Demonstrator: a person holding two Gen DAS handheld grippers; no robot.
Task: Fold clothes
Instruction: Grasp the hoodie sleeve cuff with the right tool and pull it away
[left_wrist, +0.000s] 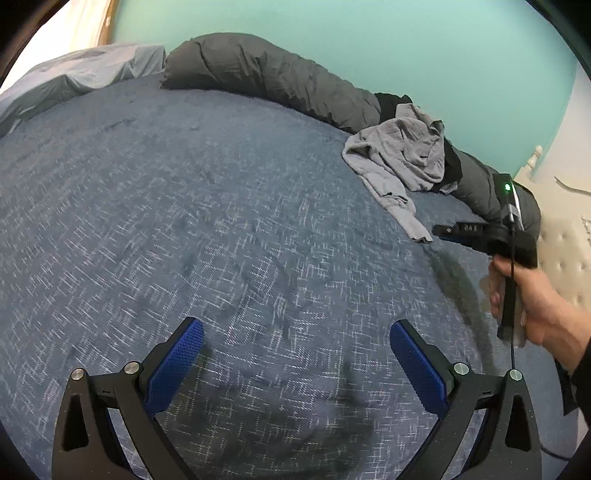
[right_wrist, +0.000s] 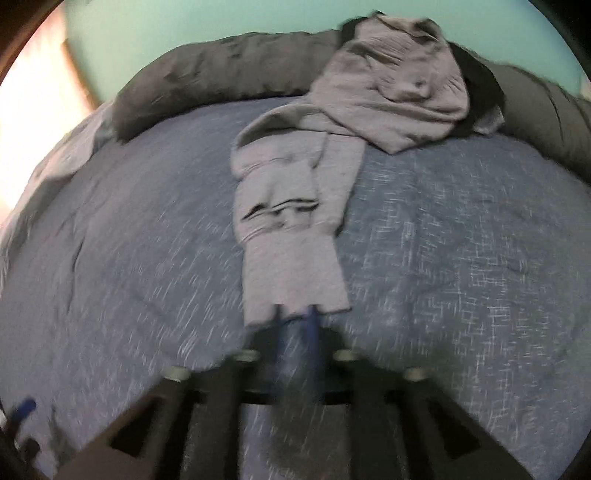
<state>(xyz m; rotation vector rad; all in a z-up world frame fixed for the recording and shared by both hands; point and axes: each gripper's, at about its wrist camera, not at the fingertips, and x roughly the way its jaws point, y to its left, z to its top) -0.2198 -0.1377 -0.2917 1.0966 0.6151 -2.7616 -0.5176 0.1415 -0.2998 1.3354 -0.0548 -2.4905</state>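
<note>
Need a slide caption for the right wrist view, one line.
Right gripper, jaws narrowly apart, at the cuff of a crumpled grey sweatshirt trailing across the blue bedspread.

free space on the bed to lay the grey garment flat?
Free: the wide bedspread between the left tongs, pillow and rolled dark duvet. Crowded: far right, where the grey garment lies heaped against the duvet by the right tongs.
</note>
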